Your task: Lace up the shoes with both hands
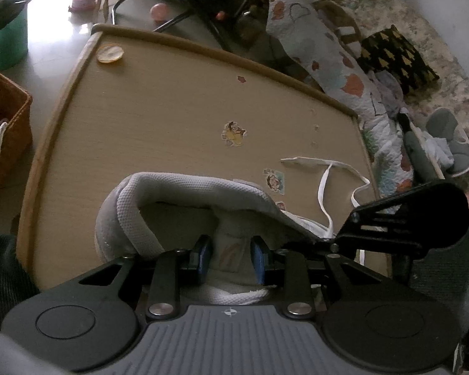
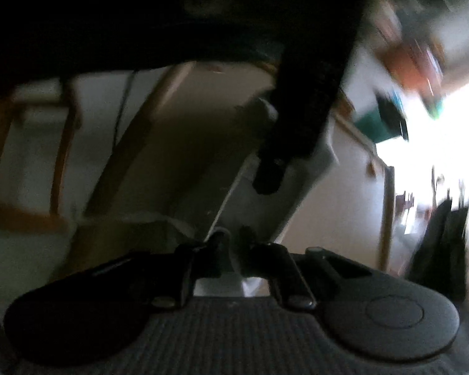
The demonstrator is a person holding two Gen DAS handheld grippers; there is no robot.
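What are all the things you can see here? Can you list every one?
shoe: one, grey and white, on the table, close to the camera
shoe tongue: one, pale, between the blue pads
shoelace: one, white, loose on the table right of the shoe
table: one, tan with a wooden rim
stickers: a few, colourful, on the tabletop
bucket: one, green, on the floor at far left
basket: one, brown wicker, left of the table
quilt: one, white with patches, right of the table
cushion: one, black with gold trees, far right
left gripper: one, black with blue pads, shut on the shoe tongue
right gripper: one, black, jaws nearly together; blurred, something white between them
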